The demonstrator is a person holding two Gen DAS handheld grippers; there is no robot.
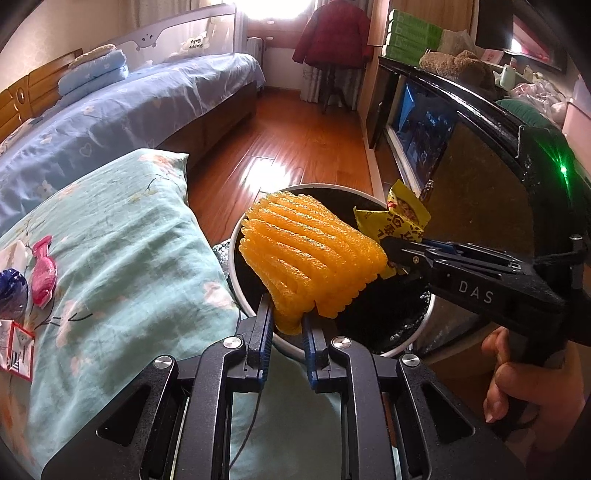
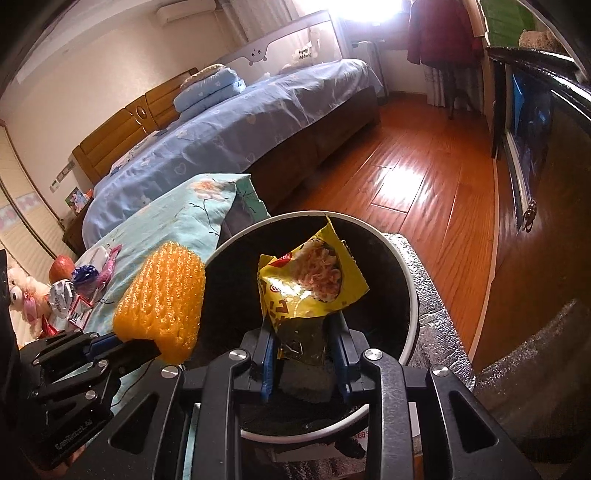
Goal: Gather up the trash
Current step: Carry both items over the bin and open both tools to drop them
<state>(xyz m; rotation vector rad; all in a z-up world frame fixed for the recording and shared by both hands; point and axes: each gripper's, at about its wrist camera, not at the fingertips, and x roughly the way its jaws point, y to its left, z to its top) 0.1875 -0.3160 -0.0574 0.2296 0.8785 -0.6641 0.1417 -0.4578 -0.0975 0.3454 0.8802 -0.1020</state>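
foam fruit net (image 1: 310, 254): orange, ribbed mesh
snack wrapper (image 2: 314, 284): yellow, food photo
trash bin (image 2: 408, 273): white rim, black liner
pillow (image 1: 122, 236): teal, floral

Blue-sheeted bed (image 2: 240, 122), wooden floor (image 2: 424, 184), red coat (image 1: 334, 33).

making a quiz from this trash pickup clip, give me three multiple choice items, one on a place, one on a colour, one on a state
1. Where is the yellow wrapper?
A. on the floor
B. over the bin
C. on the bed

2. What colour is the foam net?
A. orange
B. green
C. white

3. The left gripper is:
A. open and empty
B. out of view
C. shut on the foam net

Answers:
1 B, the right gripper holds it above the bin's dark opening.
2 A, it is orange in both views.
3 C, its fingers pinch the net's lower edge.
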